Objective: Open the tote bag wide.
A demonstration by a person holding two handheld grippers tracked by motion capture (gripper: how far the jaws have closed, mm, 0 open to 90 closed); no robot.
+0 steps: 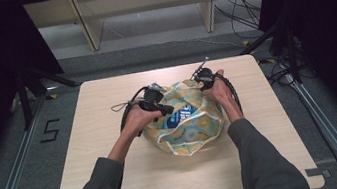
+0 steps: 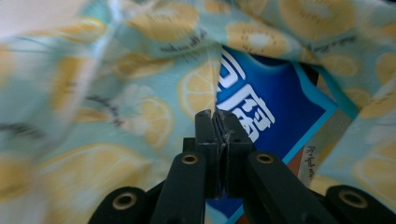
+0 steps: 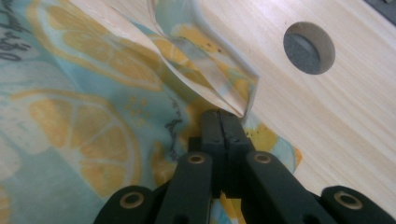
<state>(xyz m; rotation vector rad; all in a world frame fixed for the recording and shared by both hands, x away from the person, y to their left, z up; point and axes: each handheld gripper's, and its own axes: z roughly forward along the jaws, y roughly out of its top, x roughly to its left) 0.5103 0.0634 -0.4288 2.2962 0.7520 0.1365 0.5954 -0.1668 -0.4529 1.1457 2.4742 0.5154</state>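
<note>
At the middle of the wooden table (image 1: 119,182) a lemon-print cloth (image 1: 202,130) lies bunched around a blue package (image 1: 177,116), which shows through a gap on top, so the wrapping looks partly done. The left gripper (image 2: 216,116) hangs over that gap with its jaws pressed together and nothing visibly caught between them. The right gripper (image 3: 220,116) pinches a folded cloth edge at the far right, which I judge has yet to be drawn over the package.
</note>
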